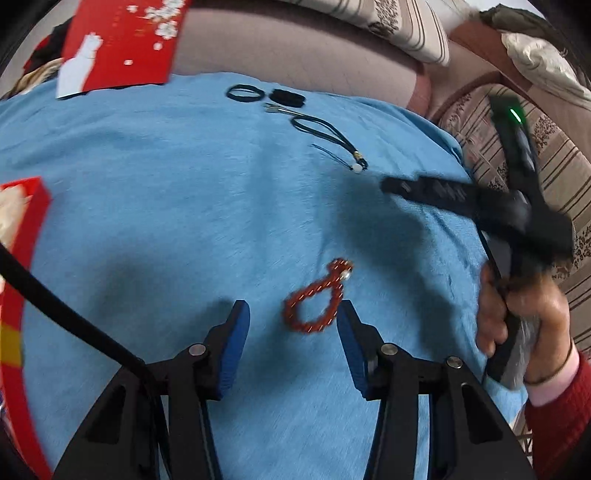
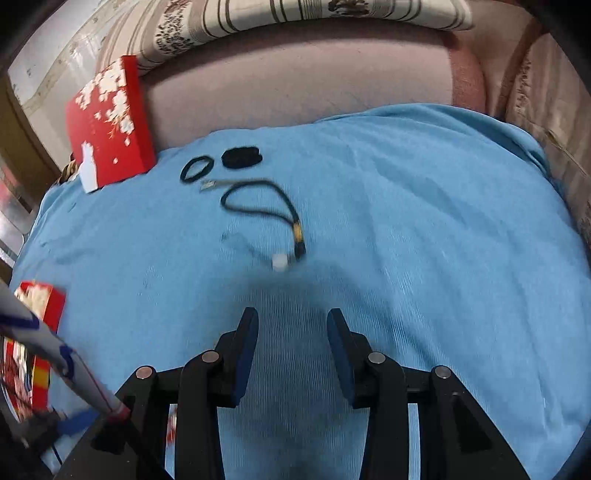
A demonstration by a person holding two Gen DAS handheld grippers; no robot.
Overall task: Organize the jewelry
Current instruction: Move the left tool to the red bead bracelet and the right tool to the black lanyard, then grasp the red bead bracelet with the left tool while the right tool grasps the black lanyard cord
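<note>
— Blue cloth (image 1: 155, 192), soft and ribbed, covers the whole work surface; behind it runs a pinkish cushion (image 2: 295, 85) and striped, flower-printed upholstery (image 2: 314, 11). What lies on the cloth?

— At the far edge, a red lid (image 2: 110, 122) with white blossoms, a thin black ring (image 2: 197, 168), a thicker black band (image 2: 241, 157), a small silver piece, blurred, perhaps a clasp (image 2: 207, 185), and a looped black cord (image 2: 258, 206) ending in a white bead. A red box (image 1: 26, 221) stands at the left edge.

— And the grippers?

— The left gripper (image 1: 291, 325) hangs wide open over the cloth, its blue ribbed pads holding nothing. The red bead bracelet (image 1: 317, 299), a rounded loop with a smaller loop at its far end, lies flat between the fingers, close to the right pad; whether it touches cannot be told.

— The right one?

— The right gripper (image 2: 291, 332) is open too, empty, the cord's bead just ahead of it. In the left view, a hand (image 1: 524, 314) grasps its black handle.
</note>
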